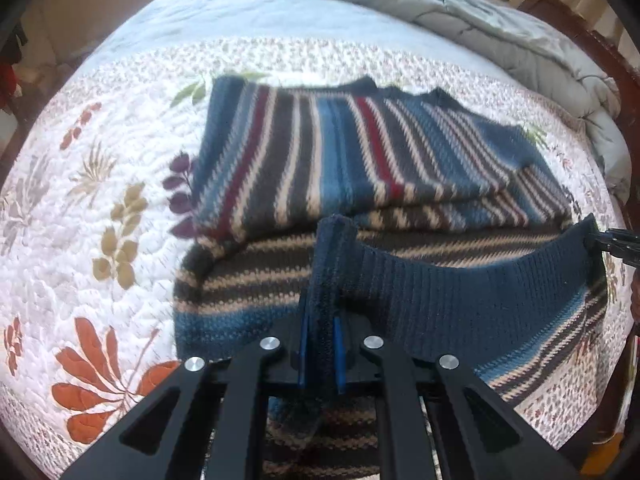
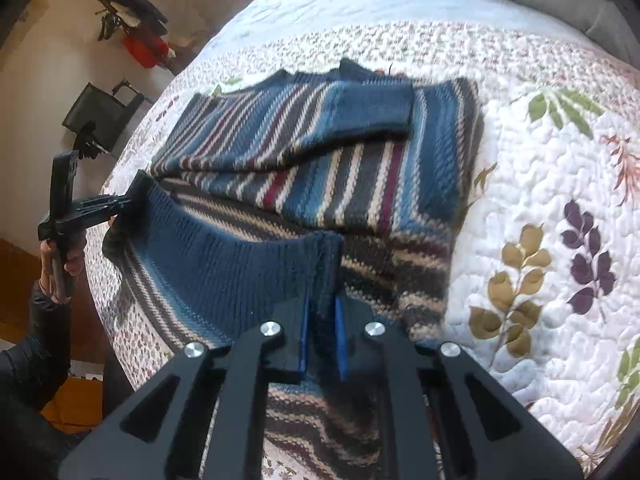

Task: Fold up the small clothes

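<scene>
A striped knit sweater in blue, grey, cream and red lies on the bed, its sleeves folded across the body. My left gripper is shut on one corner of the dark blue ribbed hem and holds it raised. My right gripper is shut on the other hem corner. The hem hangs stretched between them above the sweater. The right gripper shows at the right edge of the left wrist view; the left gripper shows at the left in the right wrist view.
A white floral quilt covers the bed. A grey duvet is bunched at the far end by the wooden headboard. Dark chairs and a red object stand by the wall beyond the bed's side.
</scene>
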Demonstrator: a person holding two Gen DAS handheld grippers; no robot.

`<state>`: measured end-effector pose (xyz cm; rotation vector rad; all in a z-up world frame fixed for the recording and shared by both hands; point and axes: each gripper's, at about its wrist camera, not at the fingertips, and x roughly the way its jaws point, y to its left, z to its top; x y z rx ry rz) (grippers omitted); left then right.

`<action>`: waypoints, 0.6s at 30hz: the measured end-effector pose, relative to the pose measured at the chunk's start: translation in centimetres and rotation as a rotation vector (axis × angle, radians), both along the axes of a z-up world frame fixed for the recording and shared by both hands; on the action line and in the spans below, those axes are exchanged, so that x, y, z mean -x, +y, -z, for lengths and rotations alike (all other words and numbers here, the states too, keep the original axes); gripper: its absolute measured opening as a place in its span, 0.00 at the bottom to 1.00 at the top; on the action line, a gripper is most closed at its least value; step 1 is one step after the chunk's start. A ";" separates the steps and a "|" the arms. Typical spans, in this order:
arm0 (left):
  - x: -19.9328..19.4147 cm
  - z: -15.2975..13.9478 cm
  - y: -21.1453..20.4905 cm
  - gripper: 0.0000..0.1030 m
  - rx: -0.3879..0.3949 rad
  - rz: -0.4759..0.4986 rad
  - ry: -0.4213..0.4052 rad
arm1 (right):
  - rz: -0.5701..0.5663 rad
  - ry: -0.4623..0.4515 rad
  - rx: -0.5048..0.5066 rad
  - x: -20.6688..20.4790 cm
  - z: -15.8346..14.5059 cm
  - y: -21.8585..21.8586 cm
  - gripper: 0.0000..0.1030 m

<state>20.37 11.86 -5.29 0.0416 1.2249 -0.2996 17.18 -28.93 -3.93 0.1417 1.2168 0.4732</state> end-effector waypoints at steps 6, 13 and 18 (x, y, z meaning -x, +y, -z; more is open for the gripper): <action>-0.9 -2.7 0.2 0.10 0.025 -0.021 -0.046 | 0.037 -0.034 -0.002 -0.9 -1.9 -0.7 0.09; -3.3 -4.5 0.5 0.10 0.078 -0.060 -0.068 | 0.087 -0.082 -0.004 -3.4 -3.9 -1.5 0.09; -6.3 -5.6 -0.2 0.10 0.063 -0.065 -0.107 | 0.139 -0.095 -0.003 -6.4 -4.6 -1.9 0.09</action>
